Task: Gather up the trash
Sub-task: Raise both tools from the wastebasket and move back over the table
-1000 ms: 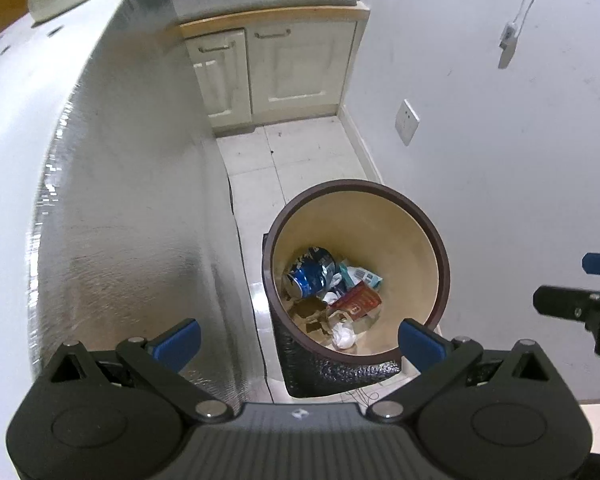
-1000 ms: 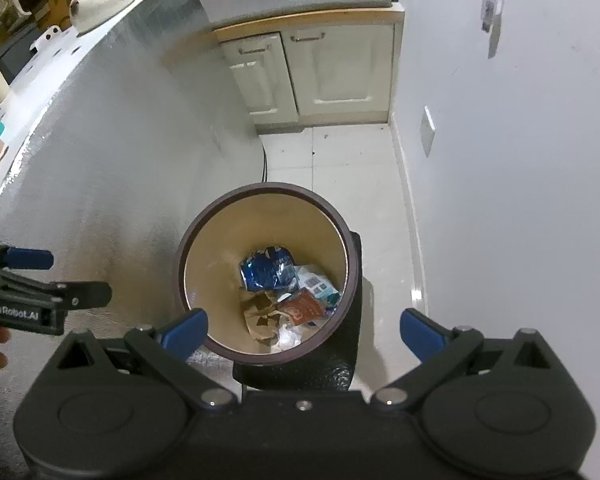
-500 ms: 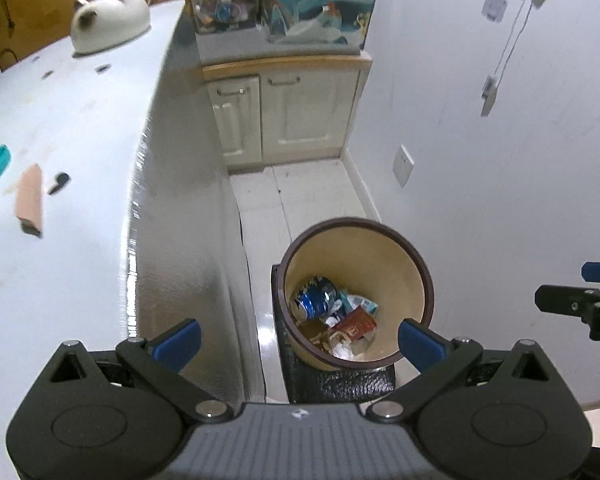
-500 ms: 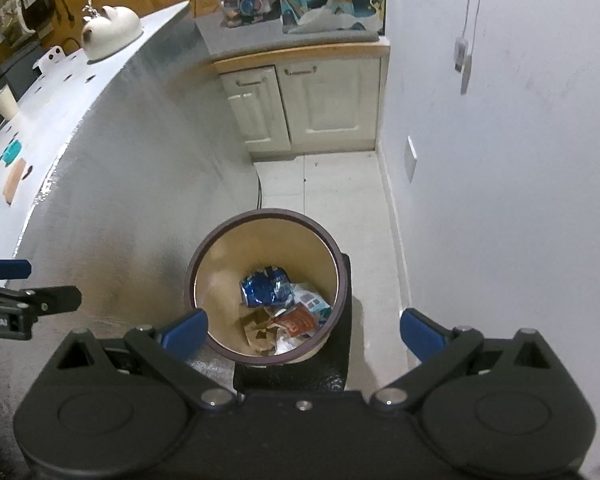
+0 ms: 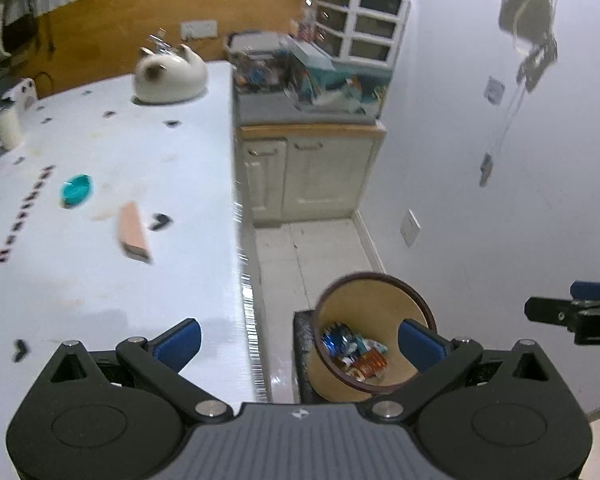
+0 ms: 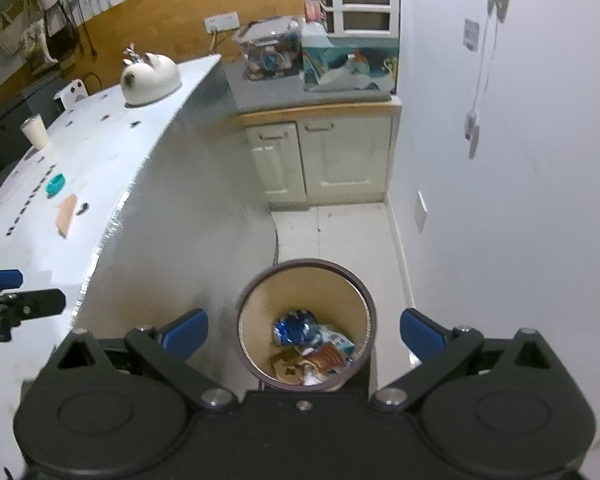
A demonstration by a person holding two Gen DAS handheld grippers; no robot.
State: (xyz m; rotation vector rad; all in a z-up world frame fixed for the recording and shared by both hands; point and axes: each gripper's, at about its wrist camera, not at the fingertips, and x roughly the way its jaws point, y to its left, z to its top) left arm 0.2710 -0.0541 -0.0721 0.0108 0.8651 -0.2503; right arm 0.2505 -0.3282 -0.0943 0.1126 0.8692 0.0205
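Note:
A round brown-rimmed trash bin (image 5: 380, 304) (image 6: 300, 292) stands on the tiled floor between the white table and the wall. It holds a crushed blue can (image 6: 294, 326), a red wrapper (image 6: 328, 358) and crumpled paper. My left gripper (image 5: 300, 340) is open and empty, high above the table edge and the bin. My right gripper (image 6: 303, 330) is open and empty, high above the bin. On the table lie a tan flat piece (image 5: 132, 232) (image 6: 66, 212) and a teal lid (image 5: 76, 190) (image 6: 56, 184).
The white table (image 5: 100, 280) also carries a white cat-shaped pot (image 5: 168, 74), a white cup (image 5: 6, 128) and small dark marks. A cream cabinet (image 5: 304, 172) with clutter stands behind. A white wall (image 6: 520, 200) is to the right.
Both grippers have risen and tilted up from the bin. The bin looks smaller and lower, and the tabletop with its objects has come into view. Both stay open.

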